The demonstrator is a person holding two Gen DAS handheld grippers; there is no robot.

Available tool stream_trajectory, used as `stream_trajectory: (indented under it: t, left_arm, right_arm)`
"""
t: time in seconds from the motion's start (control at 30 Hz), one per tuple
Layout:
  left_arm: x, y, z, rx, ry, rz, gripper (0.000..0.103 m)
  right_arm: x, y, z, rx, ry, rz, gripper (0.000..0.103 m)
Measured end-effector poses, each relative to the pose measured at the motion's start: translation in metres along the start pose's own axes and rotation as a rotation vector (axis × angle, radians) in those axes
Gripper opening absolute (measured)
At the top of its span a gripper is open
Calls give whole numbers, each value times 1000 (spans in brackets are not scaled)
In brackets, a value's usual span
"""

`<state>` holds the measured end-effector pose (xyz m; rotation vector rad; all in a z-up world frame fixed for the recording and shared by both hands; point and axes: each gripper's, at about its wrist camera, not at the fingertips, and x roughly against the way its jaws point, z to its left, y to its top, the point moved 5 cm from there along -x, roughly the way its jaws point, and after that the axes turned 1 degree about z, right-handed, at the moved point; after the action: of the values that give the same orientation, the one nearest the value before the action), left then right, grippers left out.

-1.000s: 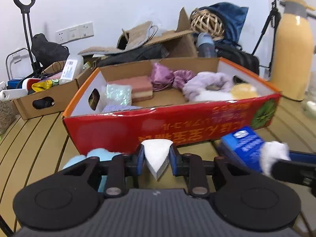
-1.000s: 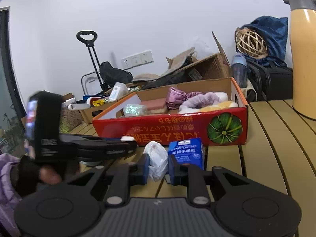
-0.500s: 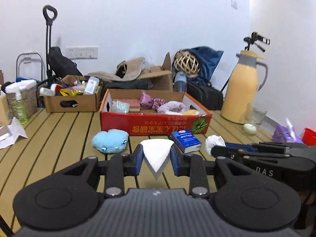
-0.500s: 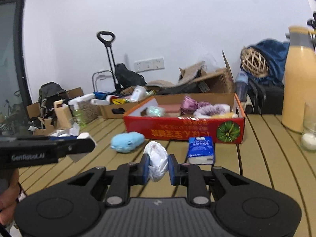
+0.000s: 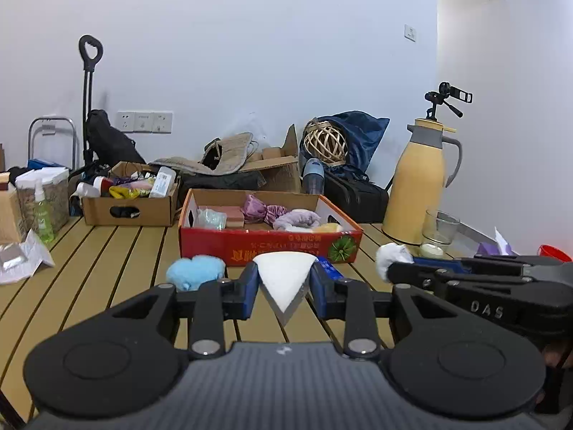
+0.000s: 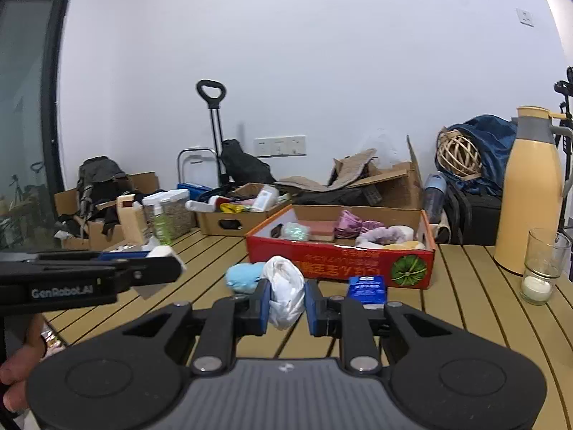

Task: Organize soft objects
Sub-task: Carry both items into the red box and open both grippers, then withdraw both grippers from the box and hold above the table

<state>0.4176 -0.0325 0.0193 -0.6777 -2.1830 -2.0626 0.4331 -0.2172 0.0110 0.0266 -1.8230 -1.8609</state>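
My left gripper (image 5: 284, 286) is shut on a white wedge-shaped sponge (image 5: 284, 277), held above the near part of the slatted table. My right gripper (image 6: 286, 302) is shut on a crumpled white soft bundle (image 6: 286, 295); it also shows in the left wrist view (image 5: 392, 256). The red cardboard box (image 5: 268, 249) stands ahead, holding purple cloths (image 5: 263, 211), a pink sponge (image 5: 229, 213) and other soft items. A light blue plush (image 5: 195, 272) and a blue tissue pack (image 6: 367, 288) lie on the table in front of the box.
A yellow thermos (image 5: 419, 193) and a glass with a candle (image 5: 438, 234) stand at the right. A brown box of bottles (image 5: 130, 206) sits left of the red box. A green bottle (image 5: 43, 216) and foil wrappers (image 5: 18, 258) lie at the far left.
Both grippers have pulled back and up from the red box, each still holding its item. The box and table items now look smaller and farther off.
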Motion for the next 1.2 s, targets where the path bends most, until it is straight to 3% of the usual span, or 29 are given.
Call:
stream_trajectory:
  t: [0.17,0.3,0.5,0.63,0.7,0.77,0.8,0.9,1.2]
  left_arm:
    - [-74,39,26,-23,-20,11,33]
    - [-163,63,51,10,-43,105,33]
    - [-304,81,86,56,-15,274,34]
    - [-360,73,99,53,36,351,36]
    - [-372,68,105,52,63,351,52]
    - [-375,66,111,77,53,350,54]
    - [-375,66,111,83,43,350,56]
    - [-368,71,113,90,48,329,67]
    - [-297,119,104,57,41,212,74]
  right_arm:
    - [-52,39,-48,19,-30,8,20]
    - [-125,72,-99,-9,-45,68,20]
    - [-253,100,-168,-51,-115,222,21]
    - [-310,101,-194,-71,-141,289,24]
    - [-329,98,-201,-81,-160,324,31]
    - [-339,96,-200,-79,-148,334,46]
    - [-341,95,-200,-73,-159,334,48]
    - [-339,98,-196,-55,-171,317,51]
    - [-274,144,-182,-63,-156,213,57]
